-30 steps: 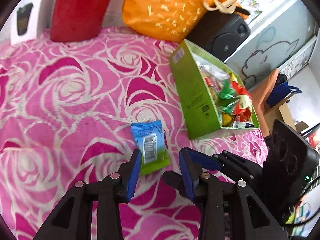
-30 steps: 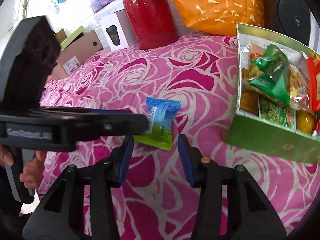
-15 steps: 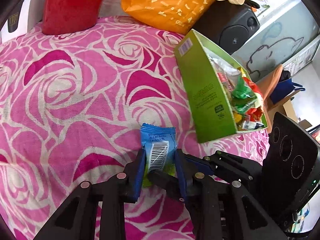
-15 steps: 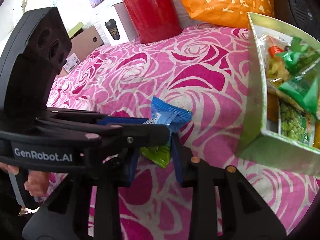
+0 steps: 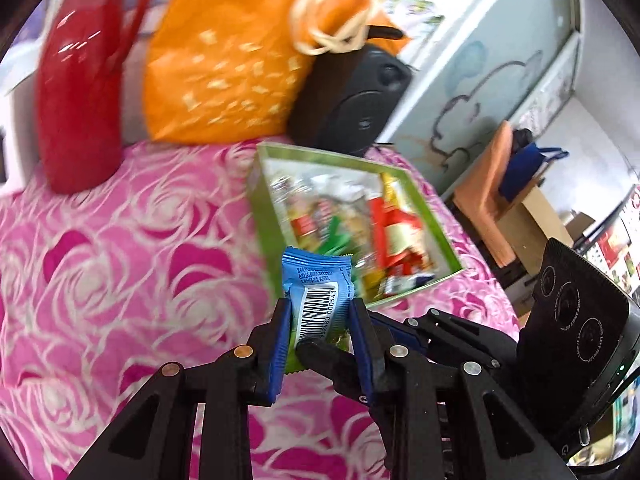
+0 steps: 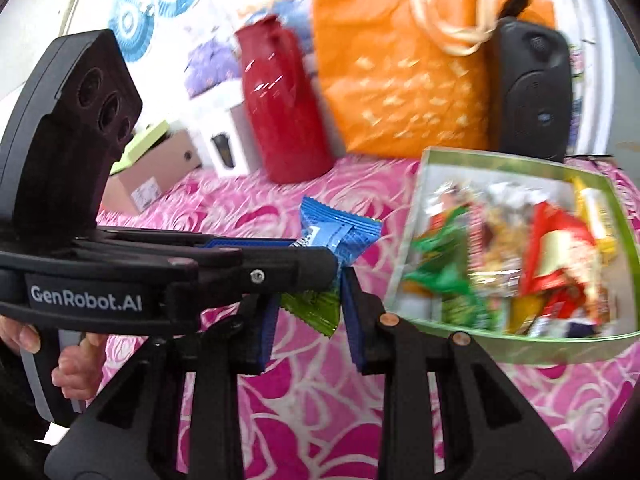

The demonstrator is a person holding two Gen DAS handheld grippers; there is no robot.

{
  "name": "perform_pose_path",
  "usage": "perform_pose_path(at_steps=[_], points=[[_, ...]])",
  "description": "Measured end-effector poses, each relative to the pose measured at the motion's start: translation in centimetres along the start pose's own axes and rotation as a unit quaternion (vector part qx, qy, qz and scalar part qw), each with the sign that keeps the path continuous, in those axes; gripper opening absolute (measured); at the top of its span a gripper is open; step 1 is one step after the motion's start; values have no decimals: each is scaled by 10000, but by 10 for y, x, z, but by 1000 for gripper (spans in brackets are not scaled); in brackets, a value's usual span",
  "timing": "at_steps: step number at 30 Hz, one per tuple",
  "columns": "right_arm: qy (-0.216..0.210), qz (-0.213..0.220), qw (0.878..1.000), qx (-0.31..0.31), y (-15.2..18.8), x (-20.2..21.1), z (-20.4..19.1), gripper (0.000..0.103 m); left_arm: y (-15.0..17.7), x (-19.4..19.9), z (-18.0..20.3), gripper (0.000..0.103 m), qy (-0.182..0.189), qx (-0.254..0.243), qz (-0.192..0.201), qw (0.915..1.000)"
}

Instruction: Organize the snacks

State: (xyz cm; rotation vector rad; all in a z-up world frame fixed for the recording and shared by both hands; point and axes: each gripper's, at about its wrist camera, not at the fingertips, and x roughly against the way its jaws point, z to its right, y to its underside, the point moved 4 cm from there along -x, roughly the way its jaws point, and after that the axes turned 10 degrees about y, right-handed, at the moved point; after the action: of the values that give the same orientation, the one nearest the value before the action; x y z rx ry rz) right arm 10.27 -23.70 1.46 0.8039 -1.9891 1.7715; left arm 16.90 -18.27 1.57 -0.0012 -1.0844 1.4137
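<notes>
A blue and green snack packet [image 5: 316,284] with a barcode is lifted above the pink rose cloth [image 5: 100,280], and my left gripper [image 5: 320,320] is shut on its middle. My right gripper [image 6: 308,320] comes in crosswise from the right, its blue pads pressed around the packet's green end [image 6: 312,312]. One of its black fingers [image 5: 328,356] crosses under the packet in the left wrist view. The green snack box [image 5: 264,216] lies just beyond and to the right, open on top and filled with several packets [image 6: 540,248].
A red jug [image 5: 80,100], an orange bag [image 5: 232,60] and a black speaker [image 5: 352,104] stand behind the box. A cardboard box [image 6: 156,176] sits off the cloth's far left. A person's hand [image 6: 72,368] holds the left gripper's handle.
Both grippers closed on the packet where it lay on the cloth, then lifted it and carried it toward the green box. The views are blurred by the motion.
</notes>
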Motion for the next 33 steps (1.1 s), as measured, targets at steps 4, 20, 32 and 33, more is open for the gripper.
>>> perform_pose_path(at_steps=[4, 20, 32, 33], points=[[252, 155, 9993, -242, -6, 9, 28, 32, -14, -21, 16, 29, 157, -169, -45, 9997], [647, 219, 9959, -585, -26, -19, 105, 33, -60, -88, 20, 30, 330, -317, -427, 9980], [1113, 475, 9919, -392, -19, -13, 112, 94, -61, -38, -10, 93, -1031, -15, 605, 9928], [1141, 467, 9917, -363, -19, -12, 110, 99, -59, -35, -9, 93, -1069, 6, 623, 9923]])
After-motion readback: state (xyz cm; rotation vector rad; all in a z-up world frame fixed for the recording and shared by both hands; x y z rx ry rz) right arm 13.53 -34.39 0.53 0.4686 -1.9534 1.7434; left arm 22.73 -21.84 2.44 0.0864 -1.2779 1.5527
